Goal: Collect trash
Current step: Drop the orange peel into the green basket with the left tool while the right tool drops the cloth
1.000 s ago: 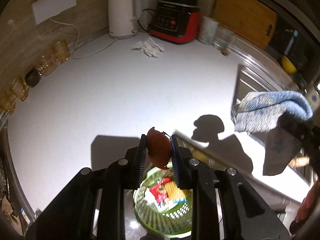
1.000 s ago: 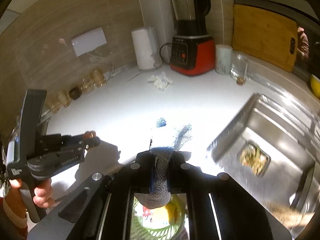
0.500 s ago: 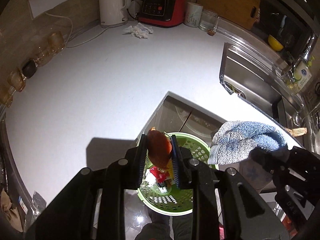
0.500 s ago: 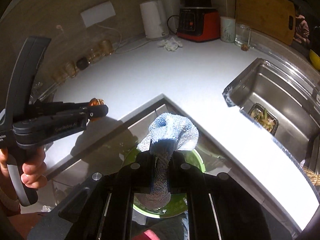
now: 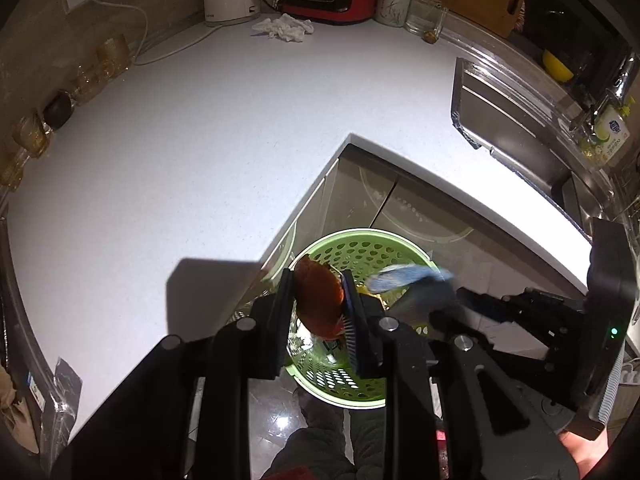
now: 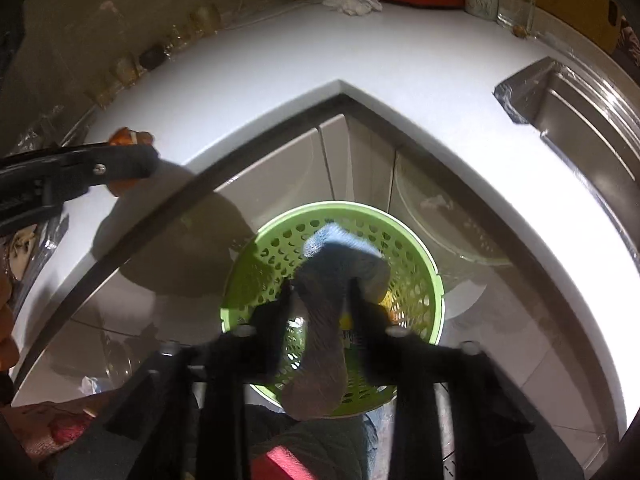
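The right gripper point(image 6: 320, 296) hangs directly above the green basket point(image 6: 434, 276), jaws opening around the blue sock point(image 6: 344, 256), long axis pointing down; the left gripper point(image 5: 318, 304), beside it, pinches a brown scrap point(image 5: 318, 300).

Both grippers are matte black: the left gripper point(image 5: 318, 304) has blue ribbed pads and silver screws, and the right gripper point(image 6: 320, 300) carries a boxy handle with a green light.
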Demonstrator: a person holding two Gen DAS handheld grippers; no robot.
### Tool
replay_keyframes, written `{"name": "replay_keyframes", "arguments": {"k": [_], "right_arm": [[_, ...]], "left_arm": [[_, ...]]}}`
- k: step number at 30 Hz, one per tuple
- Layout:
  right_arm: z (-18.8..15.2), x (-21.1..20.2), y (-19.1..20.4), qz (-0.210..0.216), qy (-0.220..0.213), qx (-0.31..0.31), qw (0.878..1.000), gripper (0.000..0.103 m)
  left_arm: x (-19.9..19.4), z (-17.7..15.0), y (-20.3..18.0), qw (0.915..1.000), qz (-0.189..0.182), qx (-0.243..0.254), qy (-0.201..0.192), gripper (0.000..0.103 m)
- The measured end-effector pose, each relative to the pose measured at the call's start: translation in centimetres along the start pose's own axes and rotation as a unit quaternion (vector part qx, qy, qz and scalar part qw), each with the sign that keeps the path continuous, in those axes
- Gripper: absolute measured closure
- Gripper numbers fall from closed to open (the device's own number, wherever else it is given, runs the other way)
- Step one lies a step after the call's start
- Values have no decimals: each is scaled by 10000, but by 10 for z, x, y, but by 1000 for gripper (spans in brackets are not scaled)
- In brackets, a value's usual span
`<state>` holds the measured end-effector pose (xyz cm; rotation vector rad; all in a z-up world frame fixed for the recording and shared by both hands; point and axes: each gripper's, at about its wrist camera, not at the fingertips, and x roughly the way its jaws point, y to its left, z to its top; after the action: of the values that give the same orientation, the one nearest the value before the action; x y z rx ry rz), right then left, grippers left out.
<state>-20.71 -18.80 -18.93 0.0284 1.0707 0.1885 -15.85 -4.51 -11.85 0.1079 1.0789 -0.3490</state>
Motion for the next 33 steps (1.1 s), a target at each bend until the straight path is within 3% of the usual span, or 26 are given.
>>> {"name": "replay_keyframes", "arguments": {"k": [4,9,18,19,21,22,23,29,33], "right_arm": [[0,-12,-10,85,-161,249,9995,38],[6,-44,-17,-100,-497,285,9983,25],[19,-90,-31,-390,-1057,402,9928,17],[20,-93,-34,-412,-1086,419,9923,17],[21,-95,-38,-461,-1104,464,9917,16],[21,-96,-41,-471,-1114,483,9915,16],[21,-96,-43,-481,-1108,507,9914,16],[19,-91,-51,-529,-1010,596,9917,16],[17,-91,-53,-528,-1007,648,9914,16]], "left_arm": [[2,0,-1,10000,4,0,30,80],[7,-1,-7,10000,-33,39,85,80],[29,-11,-24,9988,-151,258,395,79],[32,-13,-26,9985,-178,280,442,75],[35,-16,-29,9978,-188,323,542,53],[36,-17,-30,9979,-142,326,536,36],[34,-17,-31,9982,-92,325,486,29],[29,-14,-33,9982,-135,369,458,20],[27,-12,-31,9983,-131,365,437,19]]}}
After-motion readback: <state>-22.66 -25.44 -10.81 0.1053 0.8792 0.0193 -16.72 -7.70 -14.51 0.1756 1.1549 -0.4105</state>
